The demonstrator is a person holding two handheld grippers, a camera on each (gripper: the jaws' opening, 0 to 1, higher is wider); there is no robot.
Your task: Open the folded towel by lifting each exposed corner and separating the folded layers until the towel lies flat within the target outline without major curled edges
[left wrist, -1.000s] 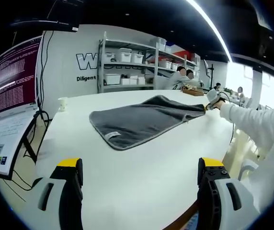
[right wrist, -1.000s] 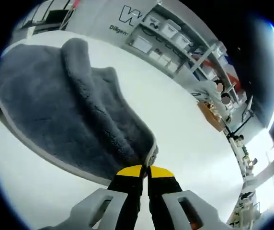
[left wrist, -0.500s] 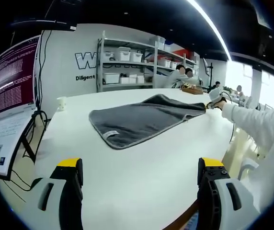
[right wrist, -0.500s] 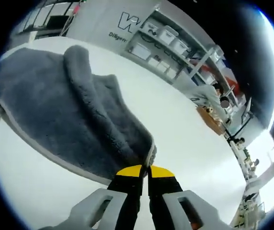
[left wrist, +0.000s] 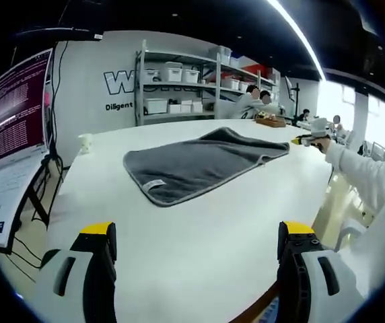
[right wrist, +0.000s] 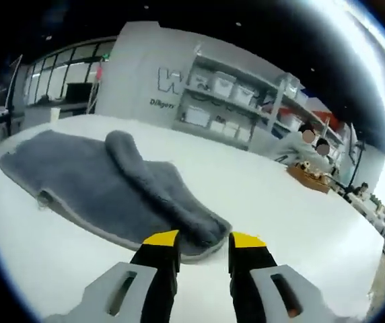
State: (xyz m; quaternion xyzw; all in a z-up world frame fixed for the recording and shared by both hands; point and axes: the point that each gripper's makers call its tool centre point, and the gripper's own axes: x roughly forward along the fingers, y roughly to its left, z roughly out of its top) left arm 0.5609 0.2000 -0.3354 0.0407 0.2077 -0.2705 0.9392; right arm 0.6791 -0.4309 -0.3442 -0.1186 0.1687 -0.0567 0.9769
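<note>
Right gripper (right wrist: 204,241): jaws spread, nothing between them, yellow tips just short of the near corner of the grey towel (right wrist: 105,185). In the left gripper view this same gripper appears at 3 o'clock, small, past the towel's far corner, at the end of a white sleeve (left wrist: 364,178).

Left gripper (left wrist: 196,232): jaws wide apart and empty, hovering over bare white table (left wrist: 199,249), well apart from the towel.

Towel position: on the table, at 12 o'clock from the left gripper. It lies mostly spread, but a thick raised ridge (right wrist: 149,182) runs across it toward the right gripper, and the near corner is bunched. No target outline can be made out on the table.

Hazards (judgement):
- Ridge remains. With both grippers off the cloth, the fold will not settle by itself; the towel would fail the flatness condition.
- Pulling one corner alone may drag the whole towel across the smooth table instead of opening the fold.
- A pinch at the bunched corner may catch two layers and carry the fold along.

Surroundings:
- Small white cup (left wrist: 84,142) at 10 o'clock from the left gripper, near the table edge, well clear of the towel.
- Monitor (left wrist: 14,108) at 9 o'clock, off the table.
- Shelving with bins (left wrist: 179,84) and seated people beyond the table.
- Nothing stands between either gripper and the towel.
</note>
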